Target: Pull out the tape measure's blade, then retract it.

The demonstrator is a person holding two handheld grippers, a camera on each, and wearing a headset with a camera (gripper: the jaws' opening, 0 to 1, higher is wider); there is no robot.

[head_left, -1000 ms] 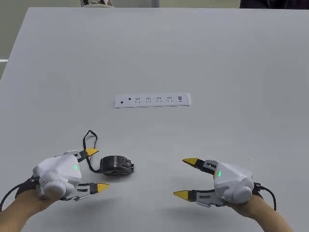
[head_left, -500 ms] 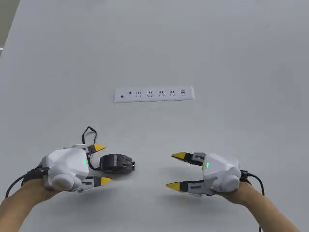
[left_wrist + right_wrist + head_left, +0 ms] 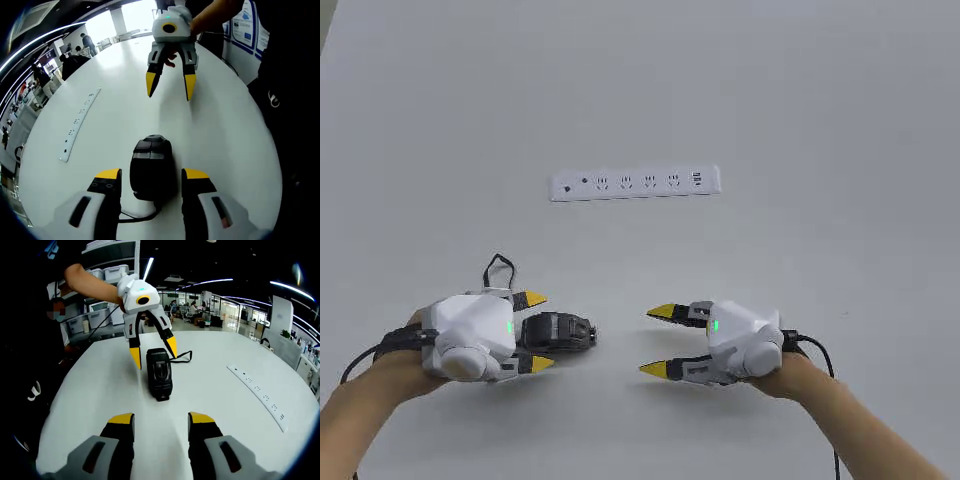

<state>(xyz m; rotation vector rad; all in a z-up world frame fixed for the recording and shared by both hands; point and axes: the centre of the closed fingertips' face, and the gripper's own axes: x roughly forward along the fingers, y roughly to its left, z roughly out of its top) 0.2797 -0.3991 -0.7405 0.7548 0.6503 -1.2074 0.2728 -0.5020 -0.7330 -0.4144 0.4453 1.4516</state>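
A black tape measure (image 3: 558, 333) lies flat on the white table, its black wrist strap (image 3: 498, 268) looping off to the far left. My left gripper (image 3: 532, 332) is open around it, yellow tips on either side of the case (image 3: 151, 166) with a small gap each side. My right gripper (image 3: 658, 341) is open too, a short way to the right, and points at the tape measure (image 3: 159, 371) with nothing between its jaws. The right gripper (image 3: 169, 82) faces me in the left gripper view, and the left gripper (image 3: 151, 352) straddles the case in the right gripper view. No blade is out.
A white power strip (image 3: 635, 183) lies across the table beyond the grippers; it also runs along the table in the left gripper view (image 3: 79, 123) and the right gripper view (image 3: 260, 393). Bare white tabletop (image 3: 800, 120) spreads all around. Office furniture and people stand far behind.
My left gripper has moved forward so its open jaws now straddle the tape measure. My right gripper has moved left, closer to the case. The camera has tilted down a little.
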